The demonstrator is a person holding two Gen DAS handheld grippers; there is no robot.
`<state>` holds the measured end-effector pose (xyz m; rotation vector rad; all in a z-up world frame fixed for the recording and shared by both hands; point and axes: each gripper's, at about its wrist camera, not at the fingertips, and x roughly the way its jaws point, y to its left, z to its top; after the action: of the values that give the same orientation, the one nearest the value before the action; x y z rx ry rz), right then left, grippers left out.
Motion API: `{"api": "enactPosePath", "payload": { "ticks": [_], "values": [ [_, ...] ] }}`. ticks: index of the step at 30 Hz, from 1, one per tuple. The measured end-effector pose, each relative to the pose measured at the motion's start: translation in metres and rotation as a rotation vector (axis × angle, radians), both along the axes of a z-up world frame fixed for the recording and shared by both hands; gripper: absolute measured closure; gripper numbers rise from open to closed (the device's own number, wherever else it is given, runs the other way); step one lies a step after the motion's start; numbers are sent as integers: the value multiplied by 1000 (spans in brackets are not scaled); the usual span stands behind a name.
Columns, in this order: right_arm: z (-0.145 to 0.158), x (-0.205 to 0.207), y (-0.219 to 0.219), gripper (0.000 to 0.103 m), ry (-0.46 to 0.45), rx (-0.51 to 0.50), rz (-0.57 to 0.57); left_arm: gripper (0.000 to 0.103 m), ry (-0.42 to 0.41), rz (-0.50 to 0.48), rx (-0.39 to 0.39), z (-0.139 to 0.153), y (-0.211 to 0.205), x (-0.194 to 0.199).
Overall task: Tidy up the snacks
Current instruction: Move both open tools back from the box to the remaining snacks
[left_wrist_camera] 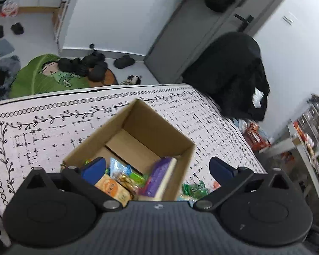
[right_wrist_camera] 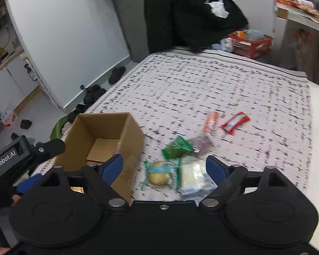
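Right wrist view: both sets of fingers spread, holding nothing.
Loose snack packets (right_wrist_camera: pixel 176 148) lie on the worktop (right_wrist_camera: pixel 202 89) past the right gripper (right_wrist_camera: pixel 164 167); the cardboard box (right_wrist_camera: pixel 108 136) sits left. A crooked grab could crush the cookie pack (right_wrist_camera: pixel 159 175) between them.

Black coat (left_wrist_camera: pixel 229 63) is draped over a chair beyond the desk's far edge. Green leaf-shaped rug w/ cartoon figure (left_wrist_camera: pixel 42 74) is seen on the floor, black slippers (left_wrist_camera: pixel 91 63) piled at its edge. Orange crate (right_wrist_camera: pixel 253 42) is set on the floor nr the coat.
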<state>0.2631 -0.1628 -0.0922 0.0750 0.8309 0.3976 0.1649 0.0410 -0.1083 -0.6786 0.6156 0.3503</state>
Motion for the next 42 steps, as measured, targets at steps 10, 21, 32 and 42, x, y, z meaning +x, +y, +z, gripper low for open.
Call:
{"api": "enactPosePath", "payload": {
  "ticks": [10,21,32,42],
  "values": [
    [-2,-7,-58,17,-7,-24,-72,0,-27,-106,33,7,-34,2],
    [-17,-9,-95,16,22,11,-90,0,13,-231,186,1,-82,6],
    [-41,-1,-122,16,58,116,-118,1,-5,-273,267,-9,-107,9],
    [-57,13,-142,24,97,223,-171,16,32,-312,292,-30,-122,24]
  ]
}}
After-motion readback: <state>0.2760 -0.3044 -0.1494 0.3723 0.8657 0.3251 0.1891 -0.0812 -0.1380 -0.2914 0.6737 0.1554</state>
